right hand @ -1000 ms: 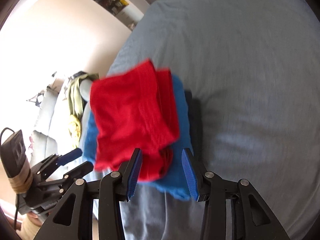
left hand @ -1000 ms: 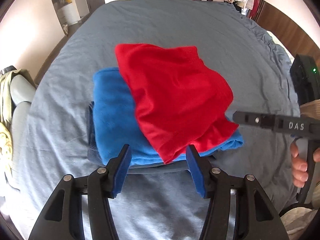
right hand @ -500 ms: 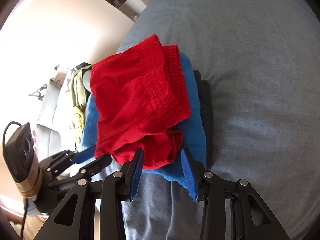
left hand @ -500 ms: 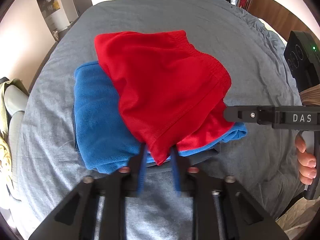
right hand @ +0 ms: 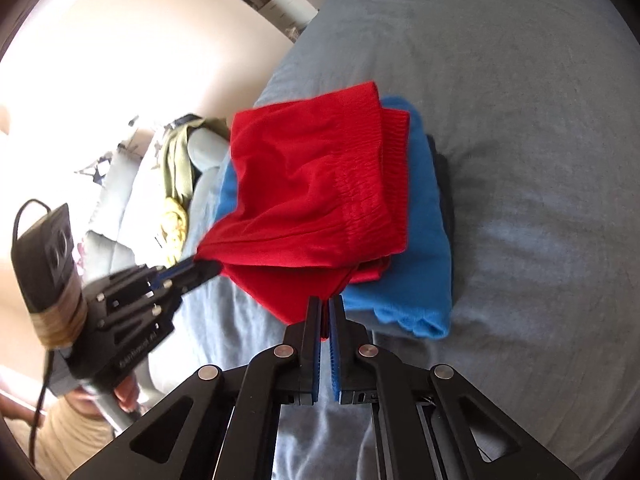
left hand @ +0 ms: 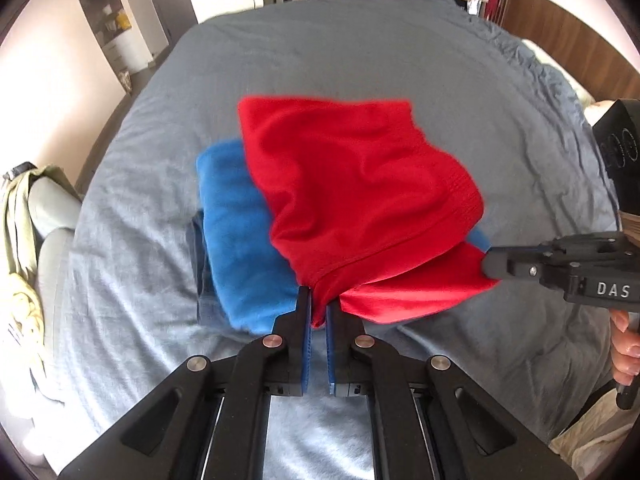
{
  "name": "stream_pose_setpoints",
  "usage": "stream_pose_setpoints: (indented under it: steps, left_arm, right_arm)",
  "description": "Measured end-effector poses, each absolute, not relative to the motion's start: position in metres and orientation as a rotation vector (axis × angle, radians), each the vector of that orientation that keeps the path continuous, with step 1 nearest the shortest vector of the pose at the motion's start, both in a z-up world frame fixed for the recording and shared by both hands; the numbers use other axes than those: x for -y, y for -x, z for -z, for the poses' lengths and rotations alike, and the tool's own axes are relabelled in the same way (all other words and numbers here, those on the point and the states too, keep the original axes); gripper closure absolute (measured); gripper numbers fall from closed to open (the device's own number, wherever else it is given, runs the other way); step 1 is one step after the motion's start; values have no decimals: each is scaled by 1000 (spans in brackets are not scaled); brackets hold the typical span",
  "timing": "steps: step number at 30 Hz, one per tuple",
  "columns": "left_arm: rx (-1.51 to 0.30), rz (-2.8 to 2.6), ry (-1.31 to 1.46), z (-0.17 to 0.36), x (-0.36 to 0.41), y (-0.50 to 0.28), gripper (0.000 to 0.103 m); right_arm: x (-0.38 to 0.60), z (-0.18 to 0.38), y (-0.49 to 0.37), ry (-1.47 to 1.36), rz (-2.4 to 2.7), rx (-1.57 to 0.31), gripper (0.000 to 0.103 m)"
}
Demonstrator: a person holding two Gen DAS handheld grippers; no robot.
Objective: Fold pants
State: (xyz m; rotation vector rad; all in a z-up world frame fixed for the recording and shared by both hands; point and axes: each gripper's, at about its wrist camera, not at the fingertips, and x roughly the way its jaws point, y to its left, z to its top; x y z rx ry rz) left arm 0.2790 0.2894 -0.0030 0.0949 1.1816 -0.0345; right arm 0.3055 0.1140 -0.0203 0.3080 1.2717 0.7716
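On the bed, the blue garment lies folded on a darker one. Atop it sit the red pants, folded small but skewed. The left claw is pinched tight on a near corner; the right claw is pinched on the other. What's left, I'd judge, is squaring or shifting them. Bare sheet lies open beyond and right; the near edge is close.
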Motion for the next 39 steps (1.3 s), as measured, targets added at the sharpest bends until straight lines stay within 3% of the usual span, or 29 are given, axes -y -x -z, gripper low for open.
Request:
stream_pose_setpoints:
  steps: [6,8,10,18,22,39]
  left_arm:
    - [-1192,33,-99,10,-287,-269,93]
    - [-1181,29,-97,10,-289,-266,93]
    - [-1161,24,-94,10,-290,-263,93]
    - [-1103,15,-32,5,-293,-262,93]
    - [-1069,-21,-46,6,-292,-260,85]
    - [-1022,-42,-109,8,-282,-258,81]
  right_arm:
    - [-106,28,-310,-240,-657,-1298,94]
    - [-101,18,-316,-217,-638,-1239,77]
    - [-110,1,-333,-154,-697,-1152,66]
    - [-215,-51,-402,242,-1165,-925,66]
    - [-262,-49,-406,434,-1270,-886,66]
    - [-293,-16,-434,392,-1238,-1026,66]
